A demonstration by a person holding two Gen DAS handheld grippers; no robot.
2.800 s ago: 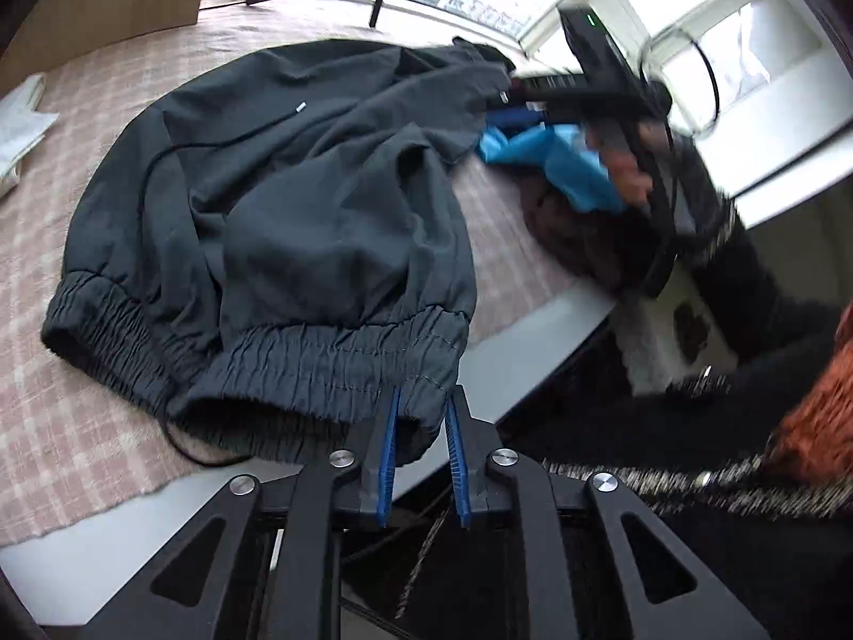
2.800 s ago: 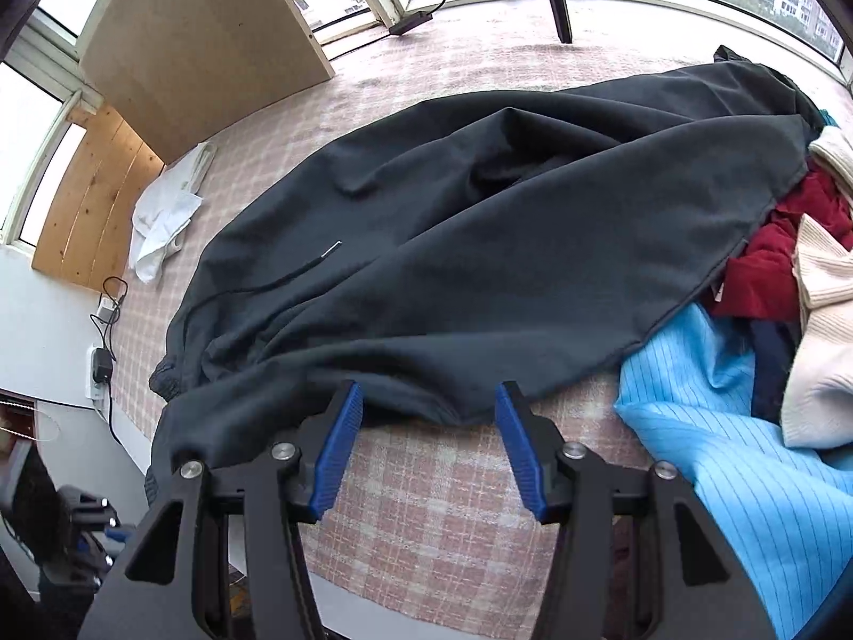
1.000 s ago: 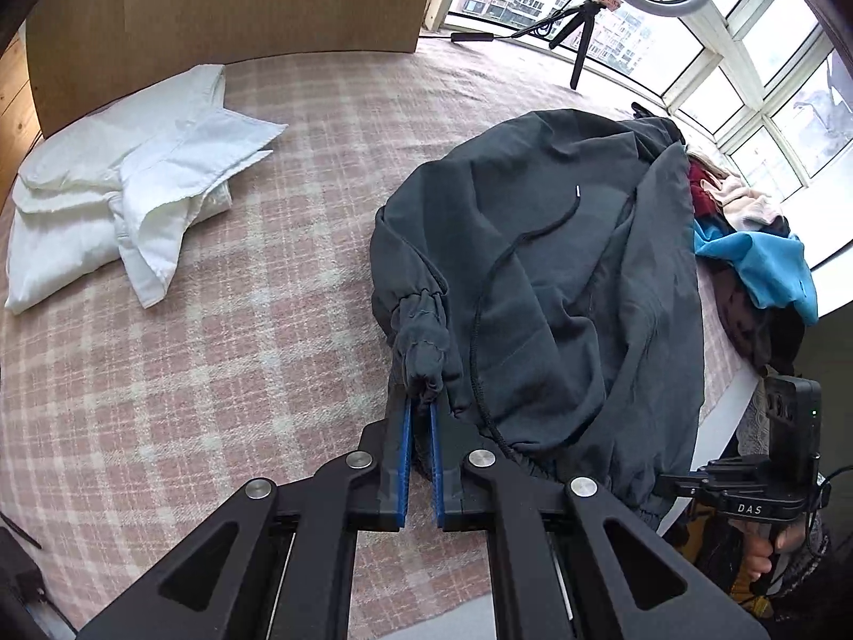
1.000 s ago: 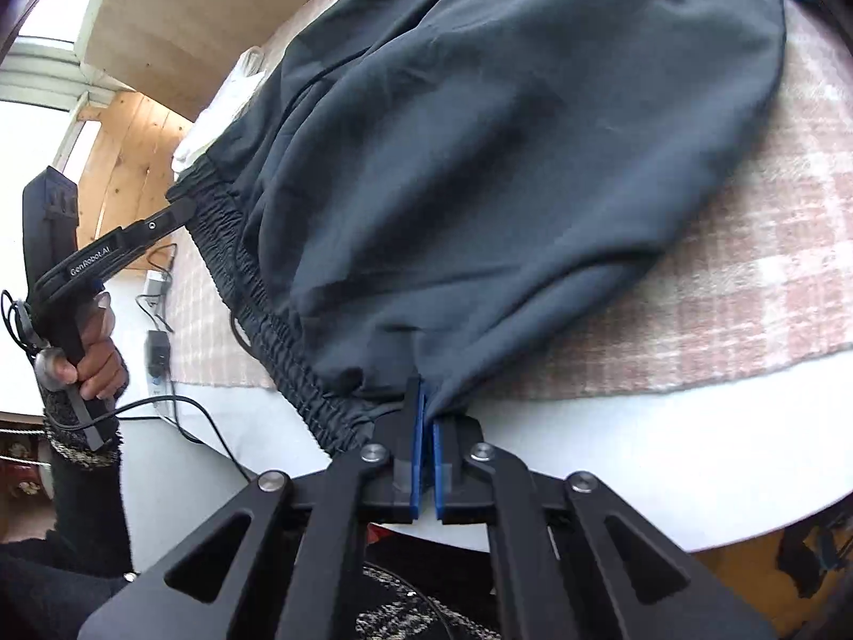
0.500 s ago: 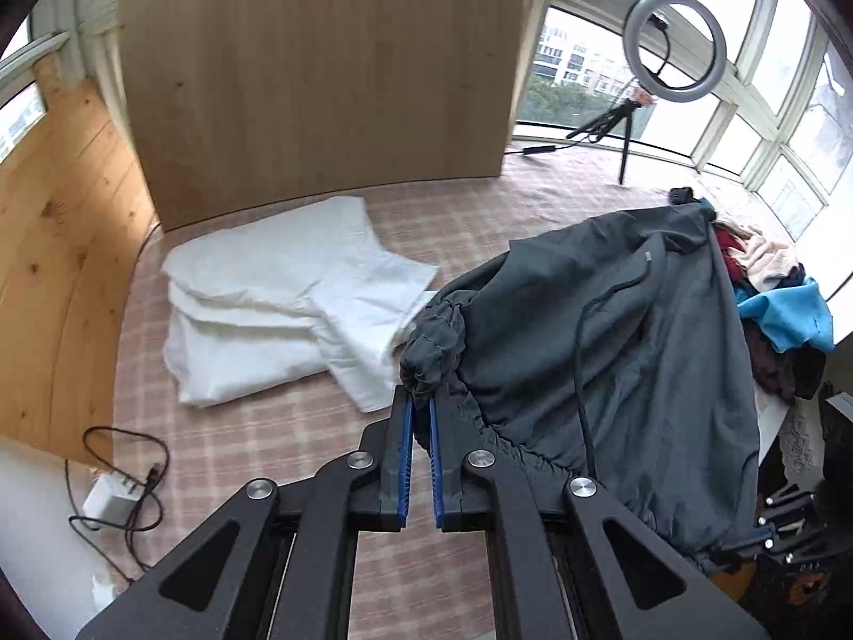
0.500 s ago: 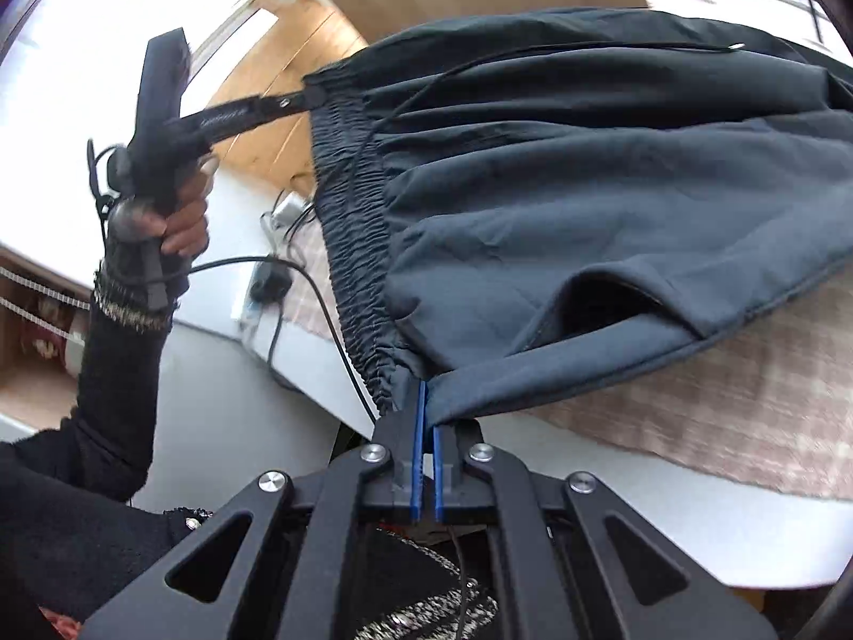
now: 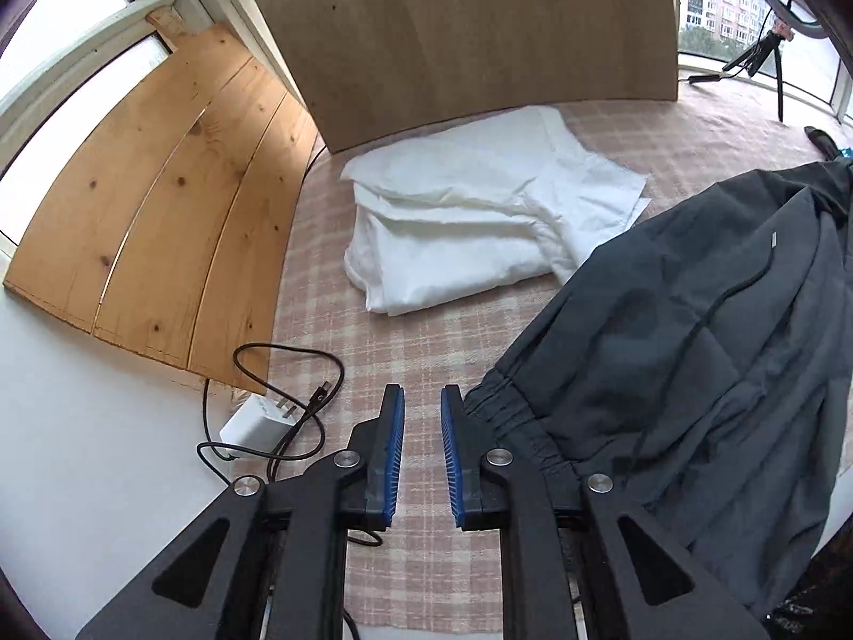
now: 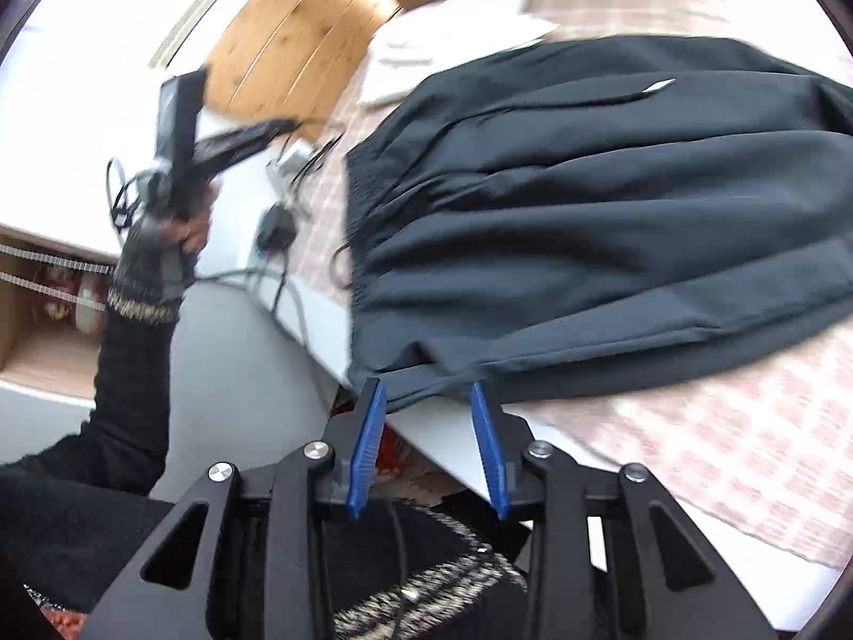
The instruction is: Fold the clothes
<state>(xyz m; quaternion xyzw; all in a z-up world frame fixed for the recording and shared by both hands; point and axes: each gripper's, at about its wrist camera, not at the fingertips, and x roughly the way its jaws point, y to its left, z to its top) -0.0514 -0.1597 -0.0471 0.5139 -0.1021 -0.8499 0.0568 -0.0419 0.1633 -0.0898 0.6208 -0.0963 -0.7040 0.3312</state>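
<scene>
On the checked cloth: dark trousers (image 7: 703, 341) lie spread, waistband (image 7: 506, 416) toward the near table edge, legs running off to the far right.
Drawcord: its pale tip (image 8: 658, 86) rests loose on top of the fabric.
Left gripper (image 7: 422, 442): jaws have just been opening; blue pads stand apart with nothing between them, the waistband corner lying just beside the right-hand pad.
Right gripper (image 8: 429, 445): jaws have just been opening too; pads are apart, the other waistband corner lying at their tips, probably slack, though blur leaves that unsure.
Step in hand: I'd judge the lay-out done, the garment set down flat and both corners let go.
Next move: it calls for a fresh grip, likely along one side, to bring one leg over the other, keeping the drawcord tucked in.
Round about: folded white cloth (image 7: 469, 224) lies beyond, touching the trousers' edge; a charger and cable (image 7: 261, 421) sit at the left; wooden boards (image 7: 160, 213) lean behind.
</scene>
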